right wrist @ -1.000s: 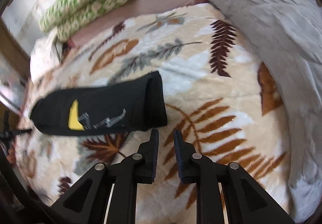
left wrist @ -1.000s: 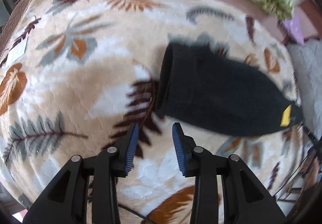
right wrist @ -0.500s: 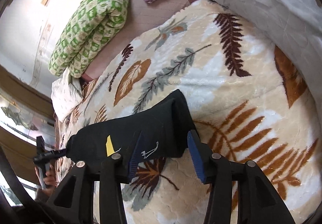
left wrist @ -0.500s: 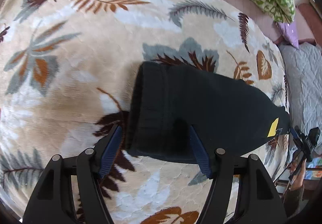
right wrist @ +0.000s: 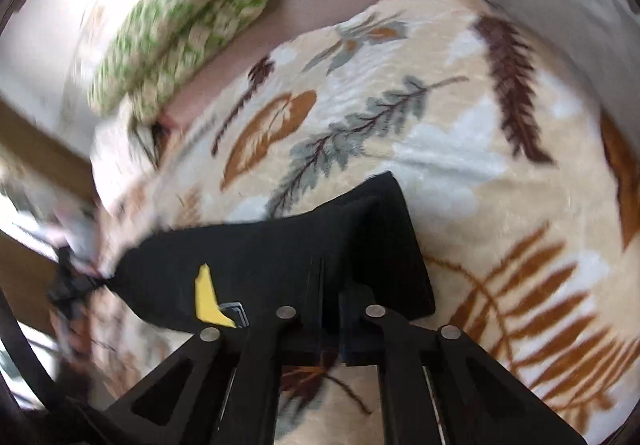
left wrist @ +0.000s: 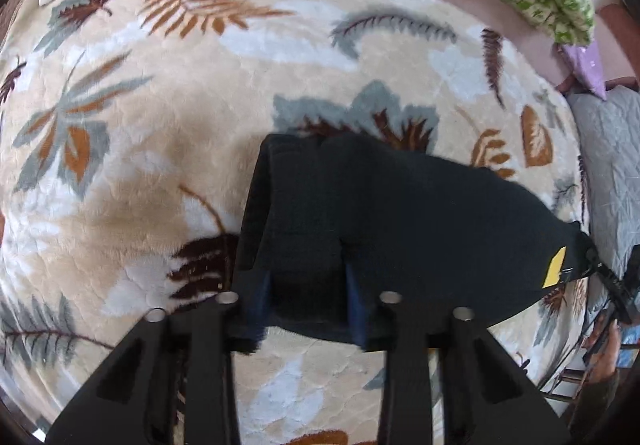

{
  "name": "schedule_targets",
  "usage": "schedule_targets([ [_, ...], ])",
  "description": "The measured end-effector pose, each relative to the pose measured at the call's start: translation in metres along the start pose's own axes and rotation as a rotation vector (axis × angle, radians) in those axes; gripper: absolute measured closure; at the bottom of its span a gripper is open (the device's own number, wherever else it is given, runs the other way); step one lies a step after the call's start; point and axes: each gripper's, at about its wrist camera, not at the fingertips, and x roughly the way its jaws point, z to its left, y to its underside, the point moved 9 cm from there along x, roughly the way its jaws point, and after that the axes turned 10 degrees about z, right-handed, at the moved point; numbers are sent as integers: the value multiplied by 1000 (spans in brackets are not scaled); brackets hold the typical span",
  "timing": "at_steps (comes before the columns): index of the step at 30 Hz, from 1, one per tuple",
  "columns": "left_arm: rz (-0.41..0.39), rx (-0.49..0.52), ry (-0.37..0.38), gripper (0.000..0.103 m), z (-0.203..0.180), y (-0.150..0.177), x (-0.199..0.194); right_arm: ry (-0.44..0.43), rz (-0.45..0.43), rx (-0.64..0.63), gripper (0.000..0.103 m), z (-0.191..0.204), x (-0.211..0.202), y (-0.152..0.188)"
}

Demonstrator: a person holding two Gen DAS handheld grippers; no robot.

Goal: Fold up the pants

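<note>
Black pants (left wrist: 400,229) on leaf-print blanket (left wrist: 160,165), yellow label (right wrist: 208,297) without legible writing, left gripper (left wrist: 308,301) and right gripper (right wrist: 330,309) each clamped on pants' edge.

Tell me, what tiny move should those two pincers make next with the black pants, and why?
Probably lift the gripped end a little and carry it toward the end with the yellow tag. The left gripper and right gripper each appear closed on the near edge of the black pants, which lie as a long folded strip on the leaf-patterned blanket. That would halve the strip.
</note>
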Motion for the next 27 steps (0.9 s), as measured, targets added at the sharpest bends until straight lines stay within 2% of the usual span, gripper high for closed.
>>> schedule_targets([
  [2, -16, -18, 14, 77, 1, 1, -4, 31, -25, -35, 98, 10, -8, -10],
  [6, -87, -60, 101, 77, 3, -1, -33, -19, -125, -87, 98, 36, -41, -30],
  [8, -148, -66, 119, 77, 6, -4, -51, -53, -176, -115, 98, 51, -59, -39],
  [10, -154, -63, 112, 77, 11, -3, -54, -49, -204, -141, 98, 58, -67, -42],
  [15, -64, -40, 63, 77, 17, 13, -18, -2, -143, -78, 98, 26, -36, -29],
  [21, -48, 13, 13, 77, 17, 27, -8, 29, -78, -14, 98, -13, -6, -1],
  [24, -51, 36, 16, 77, 14, 31, -12, -23, -96, 18, 98, -19, -11, 10],
  [27, -40, 29, 47, 77, 16, 37, -14, -31, -86, 39, 98, -25, -8, 19],
])
